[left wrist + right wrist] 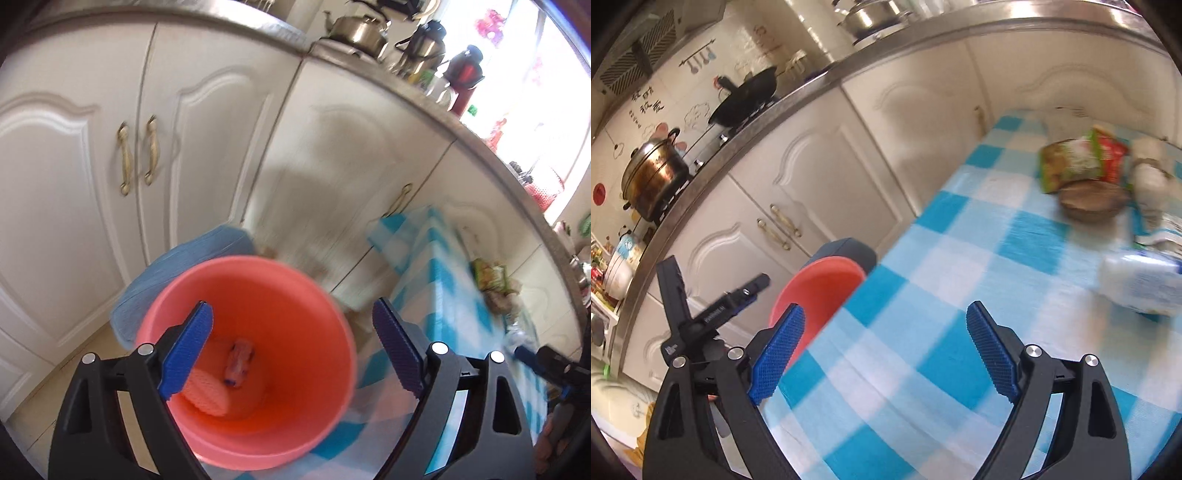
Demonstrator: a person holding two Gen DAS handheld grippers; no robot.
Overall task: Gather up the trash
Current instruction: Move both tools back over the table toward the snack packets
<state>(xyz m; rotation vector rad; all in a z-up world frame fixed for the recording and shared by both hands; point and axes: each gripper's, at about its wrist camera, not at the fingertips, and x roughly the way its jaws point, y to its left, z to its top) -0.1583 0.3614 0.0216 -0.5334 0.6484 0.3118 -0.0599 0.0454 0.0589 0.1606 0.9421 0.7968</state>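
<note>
I'm holding my left gripper (291, 328) wide and empty over the pink bin (325, 295), wrapper (240, 360) lying inside | right gripper (884, 332) gaping, facing table trash (1082, 162) for grabbing.

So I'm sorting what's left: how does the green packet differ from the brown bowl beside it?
The green packet is flat, printed and crumpled; the brown bowl is round, plain and rigid. The packet lies further back, the bowl in front, overlapping its lower edge. Both sit on the checked cloth, not yet in the bin.
</note>
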